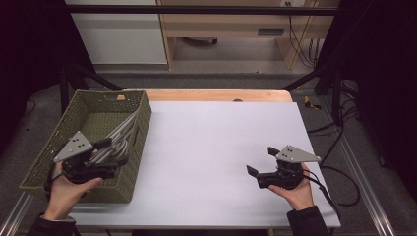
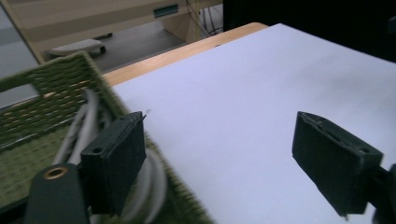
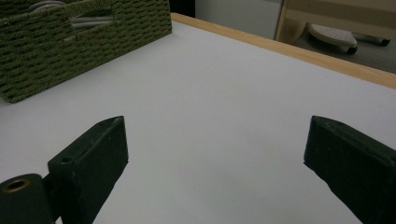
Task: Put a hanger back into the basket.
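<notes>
Over the near right corner of a green woven basket (image 1: 47,158), at the left edge of the white table top (image 1: 216,147), hovers the left gripper (image 1: 114,150), held in the left hand (image 1: 66,191) with its grey three-cornered plate on top. Jaws spread wide with nothing between them, as seen in the left gripper view: one black jaw over the basket's right wall, the other out over bare white surface. Inside the basket lies a bundle of grey cable (image 1: 118,137), looped, running from the near right corner up along the right wall toward the far side; just beneath and beside the left gripper's tips, not touched by the pads as far as can be told. Same cable (image 2: 84,122) blurred in the left gripper view, curving past the nearer jaw along the basket (image 2: 28,126) rim. Farther right, well apart from the basket, rests the right gripper (image 1: 263,161) in the right hand (image 1: 297,191), low over the table near its right edge, pointing left toward the middle. Jaws likewise wide apart and empty, with plain white surface between them in the right gripper view. At the upper left of that view stands the basket (image 3: 84,51), with strands of the grey cable (image 3: 91,21) visible through a handle slot in its wall. Along the far edge of the table runs a strip of bare wood (image 1: 216,95).
</notes>
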